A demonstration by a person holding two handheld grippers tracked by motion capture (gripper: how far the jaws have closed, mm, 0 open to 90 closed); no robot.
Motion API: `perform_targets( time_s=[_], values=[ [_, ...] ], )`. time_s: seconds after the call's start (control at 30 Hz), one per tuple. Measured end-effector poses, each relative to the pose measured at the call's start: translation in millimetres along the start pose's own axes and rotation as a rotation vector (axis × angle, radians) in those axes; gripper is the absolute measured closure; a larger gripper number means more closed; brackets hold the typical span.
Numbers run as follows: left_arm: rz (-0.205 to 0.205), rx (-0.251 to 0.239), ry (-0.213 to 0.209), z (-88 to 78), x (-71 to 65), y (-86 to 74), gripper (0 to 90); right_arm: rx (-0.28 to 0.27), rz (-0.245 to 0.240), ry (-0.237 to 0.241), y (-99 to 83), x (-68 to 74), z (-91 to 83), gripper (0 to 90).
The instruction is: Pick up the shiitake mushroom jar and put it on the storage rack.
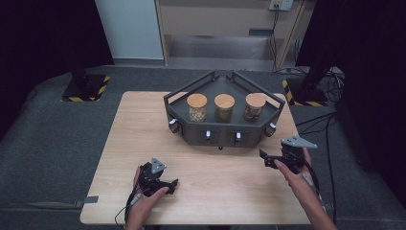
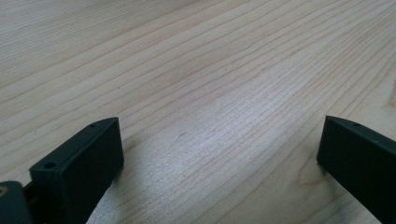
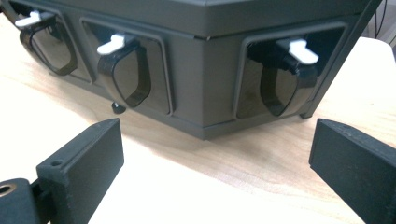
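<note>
A dark grey angled rack (image 1: 222,135) stands at the back middle of the wooden table (image 1: 143,124). On its top sit three glass jars with wooden lids: left (image 1: 197,107), middle (image 1: 224,108), right (image 1: 254,106). Its front faces carry dark pockets with white levers (image 3: 112,43) (image 3: 302,49). My right gripper (image 1: 264,155) (image 3: 217,123) is open, just off the rack's front right corner, with nothing between its fingers. My left gripper (image 1: 171,185) (image 2: 220,123) is open too, low over bare wood near the front edge.
A third white lever (image 3: 29,18) shows farther along the rack's front. Dark carpet surrounds the table. Two stands with yellow-black striped bases (image 1: 86,88) (image 1: 306,93) flank its far side. Cables (image 1: 321,124) trail on the floor at the right.
</note>
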State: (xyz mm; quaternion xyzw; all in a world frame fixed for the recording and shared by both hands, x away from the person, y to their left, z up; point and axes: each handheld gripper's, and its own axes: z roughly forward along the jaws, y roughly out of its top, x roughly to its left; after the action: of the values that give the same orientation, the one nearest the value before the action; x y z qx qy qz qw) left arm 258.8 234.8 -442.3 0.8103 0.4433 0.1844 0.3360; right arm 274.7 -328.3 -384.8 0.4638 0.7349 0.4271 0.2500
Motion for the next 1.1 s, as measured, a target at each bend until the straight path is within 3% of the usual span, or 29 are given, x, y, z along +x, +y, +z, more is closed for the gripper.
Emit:
perform_targets(
  time_s=[1.1],
  values=[
    [0.0,0.0,0.0,0.0,-0.1,0.0,0.0,0.051,-0.02,0.051,-32.7,19.0,2.4,3.3]
  ],
)
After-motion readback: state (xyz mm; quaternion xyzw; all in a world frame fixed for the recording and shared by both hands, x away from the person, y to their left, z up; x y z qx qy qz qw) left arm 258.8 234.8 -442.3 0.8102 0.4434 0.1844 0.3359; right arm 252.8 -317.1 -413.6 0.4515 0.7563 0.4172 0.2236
